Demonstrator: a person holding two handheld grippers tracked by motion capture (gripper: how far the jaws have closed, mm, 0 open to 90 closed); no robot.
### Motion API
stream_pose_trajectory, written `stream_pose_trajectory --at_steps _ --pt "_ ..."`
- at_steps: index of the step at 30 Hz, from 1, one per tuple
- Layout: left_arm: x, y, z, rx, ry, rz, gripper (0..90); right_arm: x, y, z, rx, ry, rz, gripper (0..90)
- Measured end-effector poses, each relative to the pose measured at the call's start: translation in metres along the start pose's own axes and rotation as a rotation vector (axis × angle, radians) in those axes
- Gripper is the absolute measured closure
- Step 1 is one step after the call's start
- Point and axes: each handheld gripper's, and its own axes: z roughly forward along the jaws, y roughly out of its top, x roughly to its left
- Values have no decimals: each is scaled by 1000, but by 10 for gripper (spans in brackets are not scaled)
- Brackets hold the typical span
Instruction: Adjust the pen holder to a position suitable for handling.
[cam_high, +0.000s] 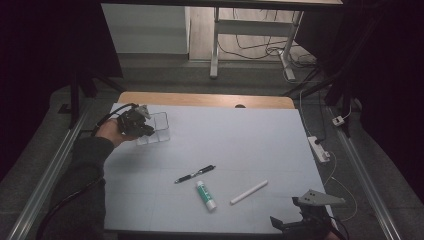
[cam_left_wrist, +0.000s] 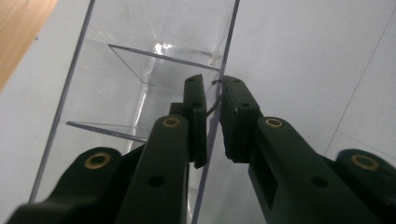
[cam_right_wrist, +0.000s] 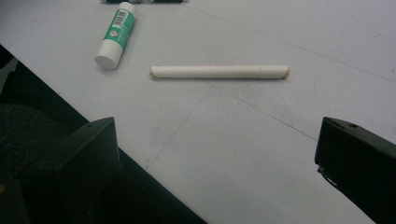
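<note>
- The left gripper sits at the far left of the table, its jaws clenched on one thin wall of the clear plastic organizer. In the left gripper view that wall runs edge-on between the two black pads, with only a sliver of gap left.
- The organizer rests on the pale table cover near its far left corner, with clear dividers splitting it into compartments that look empty.
- The right gripper hangs at the near right edge of the table, released, jaws spread wide and holding nothing.
- Just ahead of it lies the white paper-wrapped stick; left of that is the green-and-white glue stick. The black pen lies a little farther off toward the middle.
- Risk at the organizer: the grip is on a single slick wall, well off centre. Lifting or dragging it could make the box pivot, slip free or tip.
- Squeezing harder could flex or crack the thin plastic.
- Risk at the stick: it is round and light. If one jaw touches first, it may roll toward the near table edge or toward the glue stick.
- The glue stick could also roll if nudged.
</note>
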Motion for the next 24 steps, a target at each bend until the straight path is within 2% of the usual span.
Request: stream_pose_trajectory --at_steps 1,2,3,4,6,7,9,16,19,22,23,24 --pt "0 0 1 2 -15 5 819 0 0 0 2 -4 -2 0" --pt "-1 1 1 7 -10 10 833 0 0 0 2 -3 -3 0" --pt "-3 2 1 16 57 21 869 0 0 0 3 -3 -3 0" --pt "-3 3 1 18 70 -3 880 0 0 0 3 -3 -4 0" --pt "0 3 1 9 50 -4 882 0 0 0 3 0 -1 0" --pt "1 3 1 -1 42 -17 883 0 0 0 0 0 0 0" --pt "4 2 0 -24 -11 -49 884 0 0 0 -1 1 0 0" --pt "0 7 -9 -62 -37 -36 885 0 0 0 2 -1 -1 0" --pt "-5 15 -19 -94 -59 -12 885 0 0 0 4 -1 0 0" --pt "-8 21 -22 -104 -74 12 885 0 0 0 4 -1 0 0" --pt "-12 27 -24 -115 -93 38 885 0 0 1 3 -1 -1 0" --pt "-12 27 -24 -115 -93 38 884 0 0 1 3 -1 -2 0"
